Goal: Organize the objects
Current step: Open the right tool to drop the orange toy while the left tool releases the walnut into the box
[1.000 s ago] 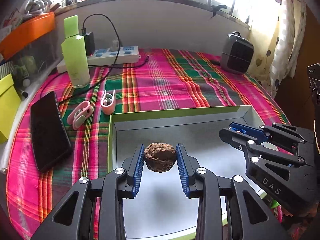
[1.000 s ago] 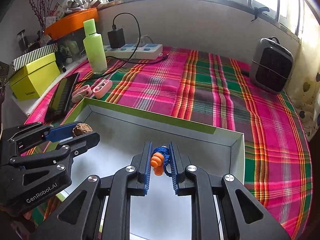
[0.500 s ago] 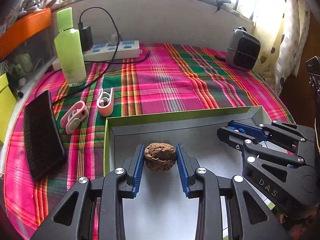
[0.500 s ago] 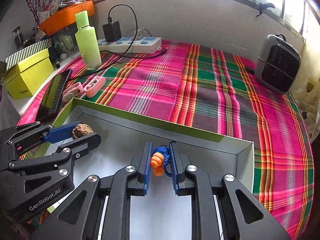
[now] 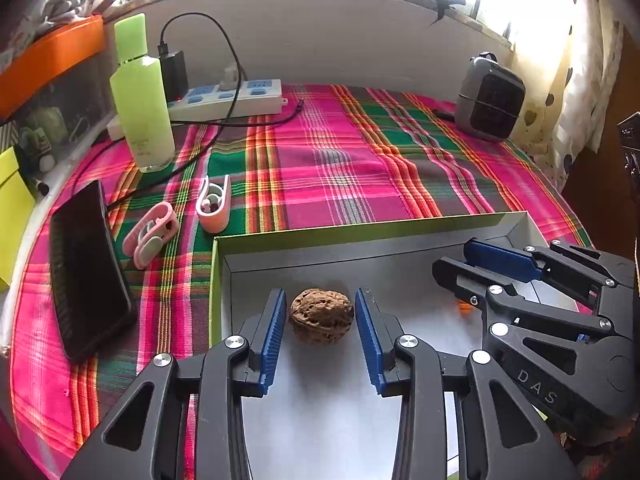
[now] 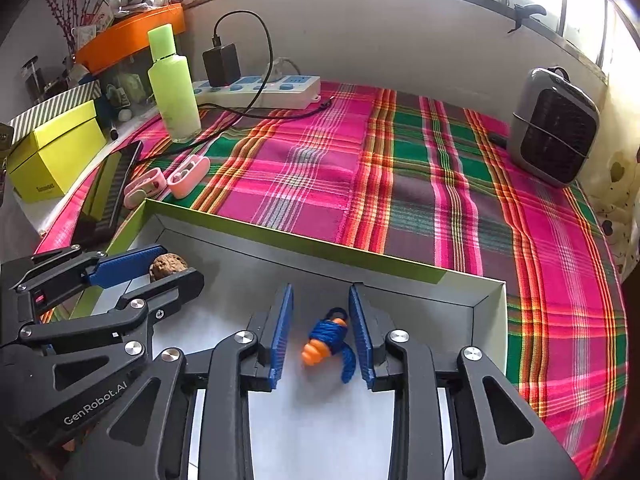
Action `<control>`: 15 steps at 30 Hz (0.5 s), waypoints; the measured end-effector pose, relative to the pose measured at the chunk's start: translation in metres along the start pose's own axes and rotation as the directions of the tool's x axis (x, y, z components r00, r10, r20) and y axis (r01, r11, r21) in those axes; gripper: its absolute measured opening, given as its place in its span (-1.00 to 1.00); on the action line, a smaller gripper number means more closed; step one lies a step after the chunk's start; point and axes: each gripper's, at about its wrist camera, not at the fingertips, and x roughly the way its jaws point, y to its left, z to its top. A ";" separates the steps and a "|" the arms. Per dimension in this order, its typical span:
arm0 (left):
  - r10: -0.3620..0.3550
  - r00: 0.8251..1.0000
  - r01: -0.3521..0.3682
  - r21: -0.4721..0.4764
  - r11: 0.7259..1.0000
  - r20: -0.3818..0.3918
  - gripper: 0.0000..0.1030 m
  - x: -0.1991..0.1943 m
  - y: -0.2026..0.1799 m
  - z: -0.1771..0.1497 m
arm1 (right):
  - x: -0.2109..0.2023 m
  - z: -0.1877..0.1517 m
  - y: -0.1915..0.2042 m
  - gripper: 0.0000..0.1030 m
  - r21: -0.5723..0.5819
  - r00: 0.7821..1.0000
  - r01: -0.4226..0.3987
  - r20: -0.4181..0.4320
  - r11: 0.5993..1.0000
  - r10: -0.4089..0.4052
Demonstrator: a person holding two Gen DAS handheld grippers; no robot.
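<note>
A brown walnut (image 5: pixel 321 315) lies on the floor of the green-rimmed box (image 5: pixel 360 230), between the blue pads of my left gripper (image 5: pixel 321 334), which is open with small gaps on both sides. Orange earplugs on a blue cord (image 6: pixel 326 342) lie on the box floor (image 6: pixel 460 276) between the pads of my right gripper (image 6: pixel 320 334), which is open. The right gripper also shows in the left wrist view (image 5: pixel 472 258); the left gripper (image 6: pixel 156 268) and the walnut (image 6: pixel 168 265) also show in the right wrist view.
On the plaid cloth left of the box lie two pink clips (image 5: pixel 214 204), (image 5: pixel 150 232) and a black phone (image 5: pixel 86 272). A green bottle (image 5: pixel 142 100), a power strip (image 5: pixel 228 98), a yellow box (image 6: pixel 56 152) and a grey heater (image 6: pixel 556 128) stand farther back.
Both grippers have opened. The walnut and the earplugs, held before, now lie loose on the box floor between the pads.
</note>
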 end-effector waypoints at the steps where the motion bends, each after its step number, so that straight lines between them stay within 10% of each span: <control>1: 0.000 1.000 0.000 0.000 1.000 0.000 -0.27 -0.001 0.000 0.000 | -0.001 0.000 0.000 -0.25 0.000 1.000 0.007 0.005 1.000 -0.007; 15: -0.002 1.000 0.003 -0.009 1.000 0.027 -0.16 -0.024 -0.002 -0.008 | -0.024 -0.010 -0.003 -0.13 0.028 0.999 0.014 0.050 1.000 -0.015</control>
